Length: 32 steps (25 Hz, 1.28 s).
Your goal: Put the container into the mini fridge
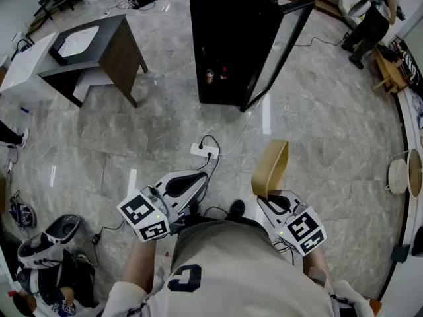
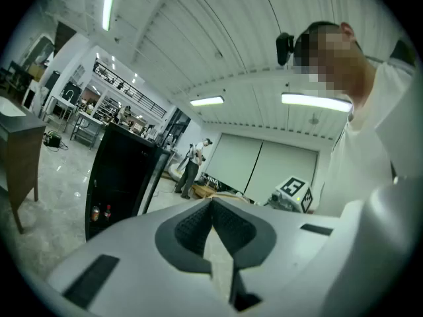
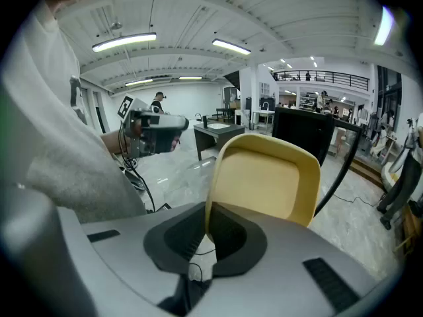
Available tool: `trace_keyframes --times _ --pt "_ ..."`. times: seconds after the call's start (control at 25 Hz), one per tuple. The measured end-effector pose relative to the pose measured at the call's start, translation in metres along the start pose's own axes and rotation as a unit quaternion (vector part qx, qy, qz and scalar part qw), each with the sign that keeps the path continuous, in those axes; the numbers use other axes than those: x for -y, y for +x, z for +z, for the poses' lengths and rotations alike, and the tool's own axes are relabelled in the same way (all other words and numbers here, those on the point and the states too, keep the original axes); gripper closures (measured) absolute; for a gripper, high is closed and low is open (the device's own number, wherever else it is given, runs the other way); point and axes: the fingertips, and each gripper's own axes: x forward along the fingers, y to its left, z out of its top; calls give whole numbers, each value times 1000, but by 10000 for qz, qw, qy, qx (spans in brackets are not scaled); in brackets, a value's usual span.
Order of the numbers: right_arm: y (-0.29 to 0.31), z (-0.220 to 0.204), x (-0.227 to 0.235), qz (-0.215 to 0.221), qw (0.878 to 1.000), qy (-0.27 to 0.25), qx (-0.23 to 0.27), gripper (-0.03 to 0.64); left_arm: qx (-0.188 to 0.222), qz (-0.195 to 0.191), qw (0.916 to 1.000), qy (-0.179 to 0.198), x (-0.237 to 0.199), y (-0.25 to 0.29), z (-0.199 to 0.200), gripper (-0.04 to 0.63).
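Grippers: two. The left gripper (image 1: 198, 179) and right gripper (image 1: 266, 201) are each held in front of the person, and each carries one cube with square black-and-white markers.
Left gripper fingers: clenched tip to tip with nothing between them, as the left gripper view shows.
Right gripper fingers: clamped on the thin wall of the container (image 1: 271, 168), one pad inside and one outside.
Container: one. It is in the air above the floor (image 1: 132, 124), standing up from the right gripper's jaws, well apart from the mini fridge (image 1: 221, 38) and not inside it.
Container form: tan-yellow, smooth, with thin walls and rounded corners. Its open hollow faces the camera in the right gripper view.
Mini fridge: one. It is a tall black box standing on the floor ahead of the person.
Fridge door: one (image 1: 281, 45). It has a dark frame around a clear pane and is swung open to the right.
Fridge contents: two small bottles (image 1: 209, 76) low inside, side by side.
Power strip: one (image 1: 204, 151). It is white and lies on the floor between the fridge and the grippers, with a black cable looping off it.
Cabinet: one (image 1: 112, 51). It is dark wood and holds a white basin, left of the fridge.
Floor: grey marbled tiles, glossy, catching streaks of lamp light.
Room: large hall with a white ribbed ceiling and strip lights. One other person (image 1: 370, 18) stands far off at the right.
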Motion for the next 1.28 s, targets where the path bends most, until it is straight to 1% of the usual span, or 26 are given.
trace_keyframes --times 0.08,0.16,0.24,0.32,0.4,0.52,0.56,0.72,0.88,1.0,1.08,1.16,1.28 --pt "23 16 -14 -27 10000 -67 -66 583 9 44 9996 263 -15 -26 14 554" --pt "44 34 -29 -25 9999 -116 -68 583 -75 88 9986 521 -31 -47 21 554" --pt "64 53 -42 -36 9999 -151 -41 583 -249 176 9977 603 -49 -62 21 554" --pt "79 67 -54 -78 9999 -142 -20 583 -528 210 9976 398 -66 -73 13 554" --pt "91 77 -63 -150 9999 -81 -1 583 -719 120 9973 88 -79 -82 6 554" --pt "100 85 -70 -316 9995 68 44 583 -677 101 9969 -398 -97 -89 4 554" --pt "100 87 -70 -376 9992 143 67 583 -664 124 9965 -499 -102 -90 4 554" --pt "100 93 -62 -511 9984 244 40 581 -763 355 9944 -639 -123 -83 4 554" --pt "97 100 -50 -490 9986 216 2 581 -915 710 9902 -784 -138 -70 1 554" --pt "93 99 -33 -441 9988 181 68 581 -971 832 9887 -776 -140 -54 0 554" --pt "91 101 -20 -364 9991 155 127 581 -996 943 9883 -668 -141 -42 4 554" --pt "88 103 -2 -279 9994 98 204 581 -1002 1087 9879 -468 -142 -25 12 554" --pt "81 106 27 -148 9993 27 331 581 -1019 1168 9877 -184 -135 4 20 554"
